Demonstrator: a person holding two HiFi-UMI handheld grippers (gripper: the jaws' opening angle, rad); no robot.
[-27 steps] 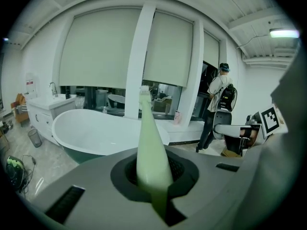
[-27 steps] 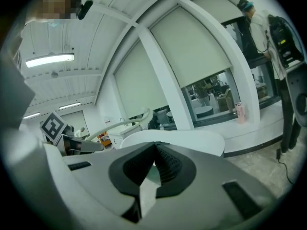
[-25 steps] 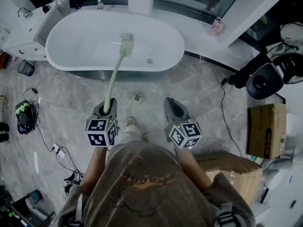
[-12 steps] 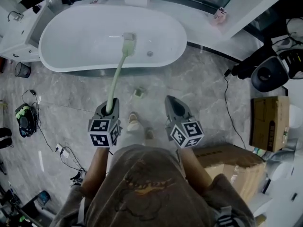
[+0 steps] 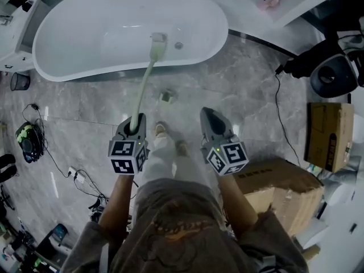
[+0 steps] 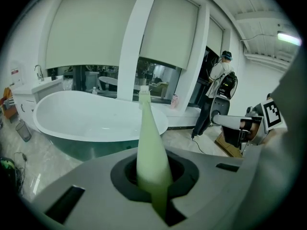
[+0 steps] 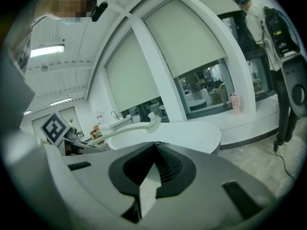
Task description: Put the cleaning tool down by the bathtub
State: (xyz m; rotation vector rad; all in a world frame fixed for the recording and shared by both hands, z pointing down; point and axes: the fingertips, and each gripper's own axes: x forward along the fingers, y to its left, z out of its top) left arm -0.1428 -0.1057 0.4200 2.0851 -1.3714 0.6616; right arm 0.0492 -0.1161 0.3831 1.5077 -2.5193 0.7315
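Note:
My left gripper is shut on the pale green handle of the long cleaning tool. The handle curves up and forward, and its brush head hangs over the inside of the white bathtub, close to the drain. In the left gripper view the handle rises from between the jaws, with the tub beyond it. My right gripper hovers beside the left one over the floor, shut and holding nothing. Its own view shows the jaws closed, with the tool and tub ahead.
A small object lies on the grey marble floor in front of the tub. Cardboard boxes stand at the right, a black machine with its cable behind them. A wastebasket and cables are at the left. A person stands far right.
The tub has slid up and tilted in the head view, and the brush head now sits nearer the tub's near side. Both grippers keep the same state.

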